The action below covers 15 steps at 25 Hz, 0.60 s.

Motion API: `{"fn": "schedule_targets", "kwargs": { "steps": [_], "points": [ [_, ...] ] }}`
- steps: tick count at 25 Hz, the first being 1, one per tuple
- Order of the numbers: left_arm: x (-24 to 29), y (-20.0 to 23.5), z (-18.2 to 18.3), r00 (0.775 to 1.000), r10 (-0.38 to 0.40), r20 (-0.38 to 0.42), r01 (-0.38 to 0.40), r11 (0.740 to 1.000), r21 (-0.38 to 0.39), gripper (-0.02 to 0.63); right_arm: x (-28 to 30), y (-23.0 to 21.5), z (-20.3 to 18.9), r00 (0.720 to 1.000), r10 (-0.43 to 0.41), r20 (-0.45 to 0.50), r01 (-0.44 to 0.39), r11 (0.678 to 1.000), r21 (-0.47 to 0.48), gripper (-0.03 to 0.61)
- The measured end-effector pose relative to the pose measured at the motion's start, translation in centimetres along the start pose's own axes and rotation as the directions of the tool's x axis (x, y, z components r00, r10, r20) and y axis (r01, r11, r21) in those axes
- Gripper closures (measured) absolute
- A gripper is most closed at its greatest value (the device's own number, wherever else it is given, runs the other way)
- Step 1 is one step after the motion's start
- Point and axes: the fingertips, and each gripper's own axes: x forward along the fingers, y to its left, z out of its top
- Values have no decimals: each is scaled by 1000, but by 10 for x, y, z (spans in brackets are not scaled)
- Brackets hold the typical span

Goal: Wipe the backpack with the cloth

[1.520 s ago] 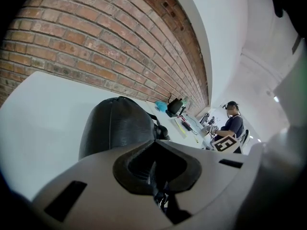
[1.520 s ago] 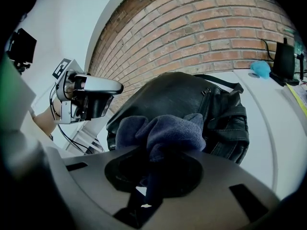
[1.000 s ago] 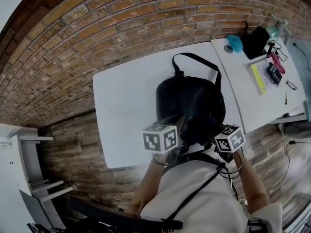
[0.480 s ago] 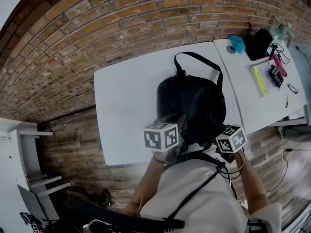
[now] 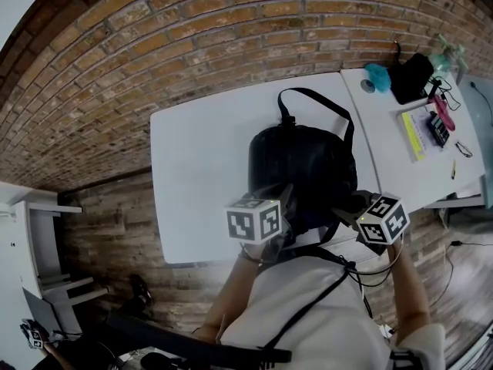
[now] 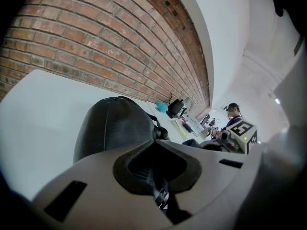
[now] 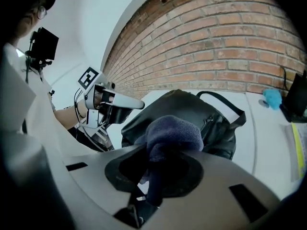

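Observation:
A black backpack (image 5: 302, 164) lies on the white table (image 5: 200, 168), its carry handle (image 5: 312, 99) toward the brick wall. My left gripper (image 5: 286, 200) rests at the backpack's near edge. In the left gripper view its jaws (image 6: 158, 178) are shut on a thin dark piece with a glint, apparently part of the backpack (image 6: 115, 128). My right gripper (image 5: 348, 206) sits at the backpack's near right corner. It (image 7: 158, 174) is shut on a bunched dark blue cloth (image 7: 173, 134), which hangs just in front of the backpack (image 7: 192, 111).
A second white table (image 5: 400, 168) adjoins on the right, carrying a teal object (image 5: 377, 73), a black bag (image 5: 408, 77), a yellow book (image 5: 414, 136) and small items. A brick wall runs behind, a white shelf unit (image 5: 31, 260) stands at left, and a person (image 6: 233, 116) is far off.
My right gripper with the cloth has shifted right, a little away from the backpack's near edge. The left gripper and the backpack have stayed put.

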Motion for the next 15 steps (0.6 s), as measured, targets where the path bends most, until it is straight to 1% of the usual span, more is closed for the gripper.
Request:
{"fn": "schedule_targets", "kwargs": {
  "steps": [2, 4, 6, 9, 12, 15],
  "points": [
    [0, 0, 1, 1000, 2, 2, -2, 1000, 2, 610, -6, -15, 15, 998, -47, 44, 48, 999, -15, 505],
    [0, 0, 1, 1000, 3, 3, -3, 1000, 3, 610, -13, -37, 30, 990, -109, 93, 112, 993, -22, 505],
    [1, -2, 1, 1000, 3, 3, -4, 1000, 5, 611, -19, -61, 45, 974, -177, 141, 181, 983, -16, 505],
    [1, -3, 1, 1000, 7, 0, -7, 1000, 7, 611, -23, -98, 66, 941, -273, 198, 277, 961, 5, 505],
    [3, -4, 0, 1000, 9, -1, -9, 1000, 5, 611, -20, -127, 81, 910, -353, 219, 359, 933, 13, 505],
    [5, -3, 1, 1000, 9, 2, -9, 1000, 1, 611, -9, -147, 87, 890, -404, 212, 410, 912, 13, 505]
  ]
}}
